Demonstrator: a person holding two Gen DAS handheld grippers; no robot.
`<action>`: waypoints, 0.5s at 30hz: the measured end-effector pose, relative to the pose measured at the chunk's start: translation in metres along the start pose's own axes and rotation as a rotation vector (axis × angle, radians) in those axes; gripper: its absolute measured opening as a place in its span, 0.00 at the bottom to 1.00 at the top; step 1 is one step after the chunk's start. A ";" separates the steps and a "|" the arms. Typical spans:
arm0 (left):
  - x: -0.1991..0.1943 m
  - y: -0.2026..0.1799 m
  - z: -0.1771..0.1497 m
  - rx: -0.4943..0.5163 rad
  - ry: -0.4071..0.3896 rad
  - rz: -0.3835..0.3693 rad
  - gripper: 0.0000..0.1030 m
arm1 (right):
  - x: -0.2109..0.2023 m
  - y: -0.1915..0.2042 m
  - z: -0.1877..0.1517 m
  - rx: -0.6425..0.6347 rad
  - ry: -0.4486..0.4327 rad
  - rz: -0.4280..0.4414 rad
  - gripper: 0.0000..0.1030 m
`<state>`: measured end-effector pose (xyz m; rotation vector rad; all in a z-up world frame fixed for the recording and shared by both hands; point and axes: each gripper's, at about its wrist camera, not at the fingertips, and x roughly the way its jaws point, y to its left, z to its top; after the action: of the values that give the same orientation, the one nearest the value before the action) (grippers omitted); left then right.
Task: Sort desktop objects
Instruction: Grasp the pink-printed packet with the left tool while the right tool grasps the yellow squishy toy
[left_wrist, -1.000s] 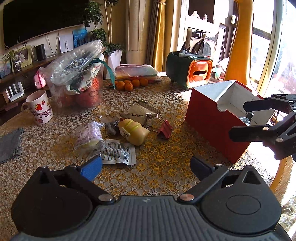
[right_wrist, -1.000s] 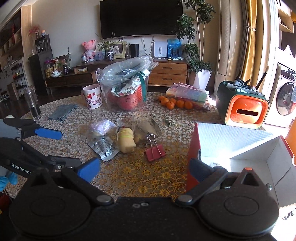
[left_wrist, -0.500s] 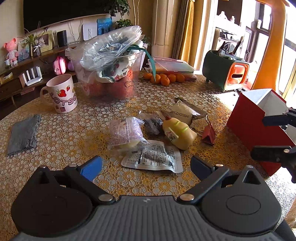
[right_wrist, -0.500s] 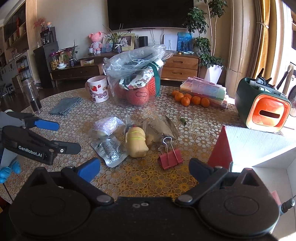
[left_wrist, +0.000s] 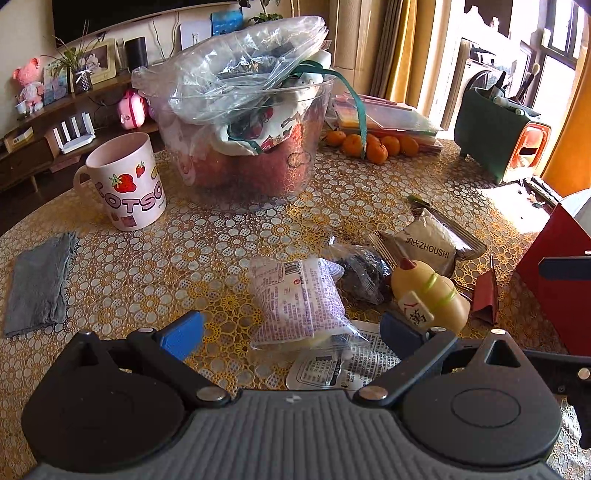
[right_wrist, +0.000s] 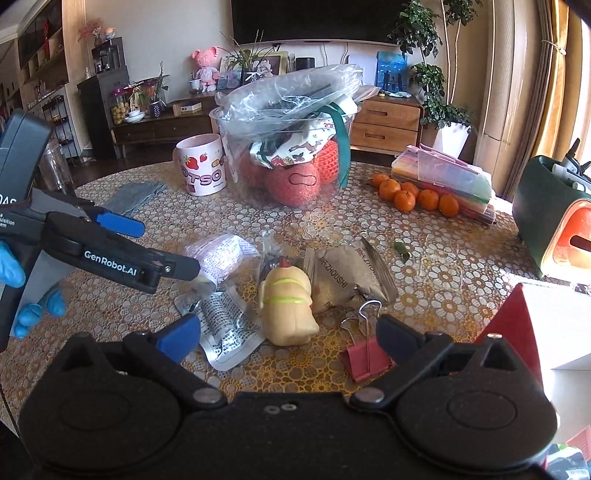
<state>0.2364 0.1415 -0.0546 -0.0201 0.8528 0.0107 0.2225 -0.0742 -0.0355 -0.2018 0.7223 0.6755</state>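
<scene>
Since a second ago the left claw (left_wrist: 291, 332) has moved in from a far view of the desk to hang low over the clutter, and the red box has slid to the right edge of its view.

Left wrist view: the left claw is spread wide and holds nothing. Between its blue fingertips lies a clear plastic snack packet with purple print (left_wrist: 299, 301), resting on the gold lace-patterned desk (left_wrist: 184, 254). Just nearer lies a flat silvery sachet with black text (left_wrist: 343, 365), partly under the packet. To the right sit a cream squeeze toy with green stripes (left_wrist: 430, 295), a brown paper-look snack pouch (left_wrist: 428, 243) and a red binder clip (left_wrist: 485, 295). The open red cardboard box (left_wrist: 554, 273) stands at the far right.

Right wrist view: the right claw (right_wrist: 288, 336) is also spread and empty, hovering near the binder clip (right_wrist: 365, 358) and the toy (right_wrist: 286, 310). The left claw (right_wrist: 162, 247) reaches in from the left, gripped by a hand in a blue glove (right_wrist: 22, 291).

Sorting looks barely begun here: every small item shown lies on the desk, and whatever the box holds is hidden. The purple-print packet seems the next pick.
</scene>
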 end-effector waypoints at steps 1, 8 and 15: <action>0.005 0.000 0.002 0.002 0.005 0.006 0.99 | 0.005 0.000 0.001 0.001 0.003 0.003 0.98; 0.033 0.002 0.010 0.007 0.047 0.024 0.99 | 0.035 -0.004 0.007 0.022 0.028 0.011 0.95; 0.051 0.003 0.013 0.005 0.078 0.031 0.99 | 0.058 -0.003 0.009 0.013 0.053 0.006 0.89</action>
<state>0.2799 0.1449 -0.0848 -0.0025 0.9311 0.0368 0.2612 -0.0434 -0.0681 -0.2061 0.7781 0.6731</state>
